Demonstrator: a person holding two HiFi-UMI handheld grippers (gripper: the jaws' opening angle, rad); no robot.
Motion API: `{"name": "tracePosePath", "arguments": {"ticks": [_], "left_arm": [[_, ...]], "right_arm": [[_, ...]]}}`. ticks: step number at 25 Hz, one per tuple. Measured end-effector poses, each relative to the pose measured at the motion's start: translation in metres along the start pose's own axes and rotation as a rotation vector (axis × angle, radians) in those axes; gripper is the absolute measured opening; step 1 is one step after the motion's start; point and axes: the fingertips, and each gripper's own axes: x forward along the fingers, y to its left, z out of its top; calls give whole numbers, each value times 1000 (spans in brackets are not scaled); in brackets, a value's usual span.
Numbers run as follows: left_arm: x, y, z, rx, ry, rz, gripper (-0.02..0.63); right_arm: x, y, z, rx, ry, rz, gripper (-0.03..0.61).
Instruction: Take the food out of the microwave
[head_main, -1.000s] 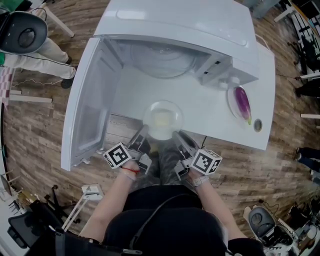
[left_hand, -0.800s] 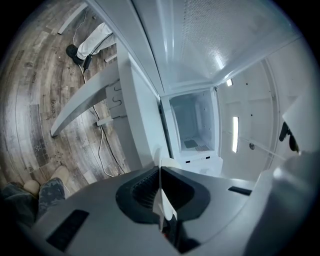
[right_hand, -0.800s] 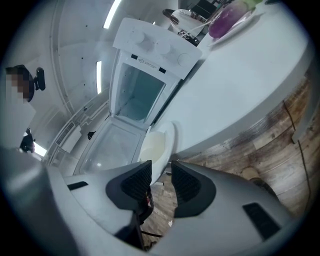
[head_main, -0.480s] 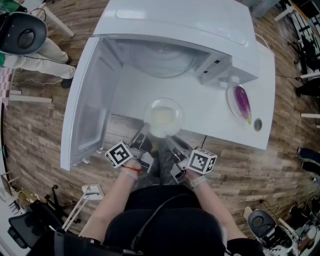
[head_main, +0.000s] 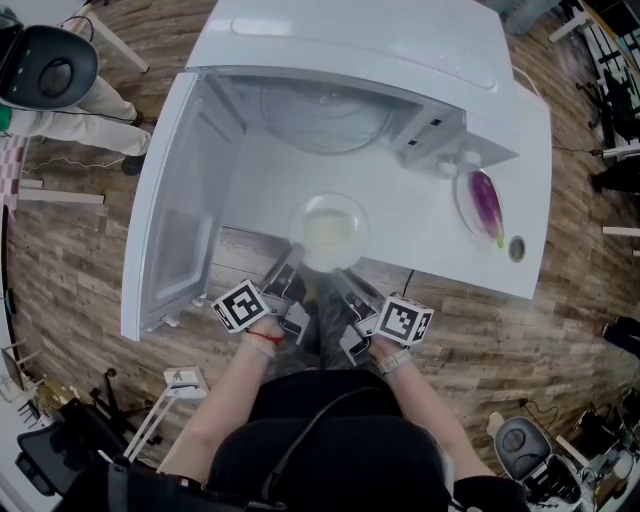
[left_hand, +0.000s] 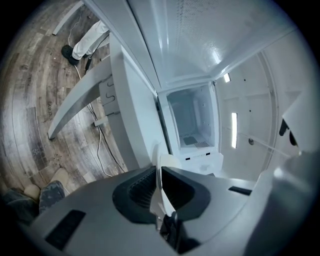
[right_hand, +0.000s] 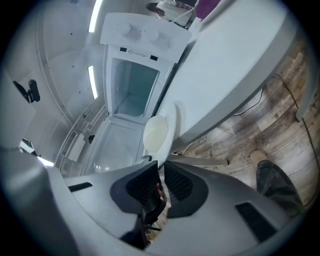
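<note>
A clear glass bowl (head_main: 328, 232) of pale yellow food sits just in front of the open microwave (head_main: 330, 120), at the near edge of the white table (head_main: 440, 245). My left gripper (head_main: 289, 263) is shut on the bowl's near-left rim; in the left gripper view that rim (left_hand: 168, 164) stands edge-on between the jaws of the left gripper (left_hand: 159, 176). My right gripper (head_main: 340, 279) has just been closing and now pinches the near-right rim. The bowl (right_hand: 156, 134) rises from the narrow gap of the right gripper (right_hand: 161, 173) in its own view.
The microwave door (head_main: 185, 210) hangs wide open to the left. To the microwave's right a small plate (head_main: 466, 212) holds a purple eggplant (head_main: 485, 203). A person (head_main: 85, 105) stands at the upper left on the wooden floor.
The right gripper's wide-open jaws have come together on the bowl's rim, and that gripper has rolled and shifted slightly left. The left gripper kept its hold and place.
</note>
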Motion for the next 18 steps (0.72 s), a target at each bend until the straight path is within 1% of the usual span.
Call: {"name": "tracePosePath", "arguments": {"ticks": [1,4,6,7,9,10,13,14,16,17,18], "left_arm": [[0,0,0,9,6,7,23],[3,-7,-4,-46,11,-32,31],[1,-3,-3,-6,33,-1,55],[1,-5,-3,-11,35,-8,69],[3,-13,-5,-79,19,-47,86],[2,-13,-4,-81,15,-43,89],[-9,2,5,43,30,61,91],[-10,0,5,31,25,57,91],[-6,-12,3,-54,4,-17,91],[-5,-15,2,-74,0,-35,91],[-6,-16,1,-76,0,-39,91]], "right_arm": [[0,0,1,4,-4,0,57],[1,-1,4,24,-19,1,54],[2,0,5,33,-26,1,54],[3,0,6,37,-29,2,52],[4,0,7,43,-35,7,51],[5,0,8,45,-36,9,51],[7,1,11,46,-40,11,51],[7,1,12,46,-42,11,51],[8,1,13,50,-45,9,51],[9,1,14,52,-47,8,51],[9,1,15,52,-49,7,51]]}}
